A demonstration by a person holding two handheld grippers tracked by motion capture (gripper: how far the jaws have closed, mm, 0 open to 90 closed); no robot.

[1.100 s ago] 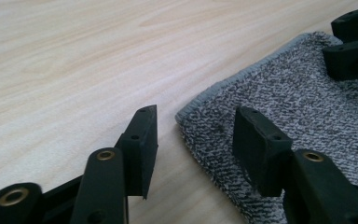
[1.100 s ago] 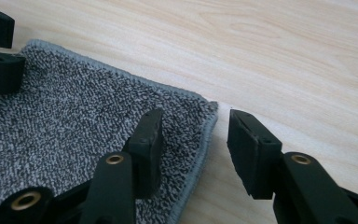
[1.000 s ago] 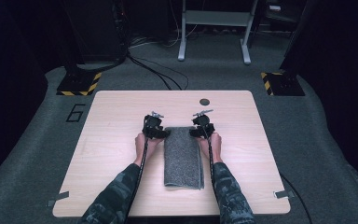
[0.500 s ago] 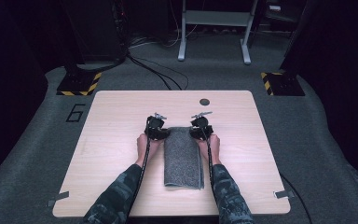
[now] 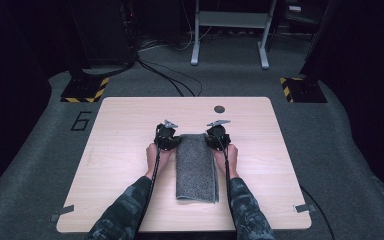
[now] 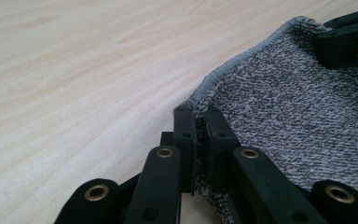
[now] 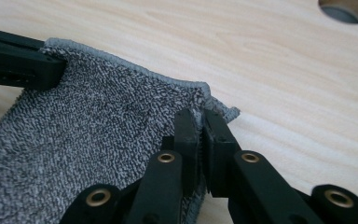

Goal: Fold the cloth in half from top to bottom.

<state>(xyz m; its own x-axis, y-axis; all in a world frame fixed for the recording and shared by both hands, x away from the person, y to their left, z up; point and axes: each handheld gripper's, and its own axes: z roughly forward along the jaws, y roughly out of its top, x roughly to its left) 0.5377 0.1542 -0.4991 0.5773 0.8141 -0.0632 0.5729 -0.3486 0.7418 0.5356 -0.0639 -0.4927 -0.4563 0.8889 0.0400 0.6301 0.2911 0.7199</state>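
Grey terry towel [image 5: 196, 167] lies folded lengthwise in the middle of the wooden table [image 5: 125, 125], between the two hands. Going left to right: the left gripper [image 5: 172, 141] is pinching the towel's far left corner, and in the left gripper view the fabric edge is squeezed between the jaws, so the corner itself is mostly buried. The right gripper [image 5: 211, 139] is clamped on the far right corner the same way. How many layers each one has, can't tell. Both pairs of jaws have just been closing, with towel between them; compared with a second ago the hands have barely shifted. The cable hole [image 5: 219, 108] sits beyond.
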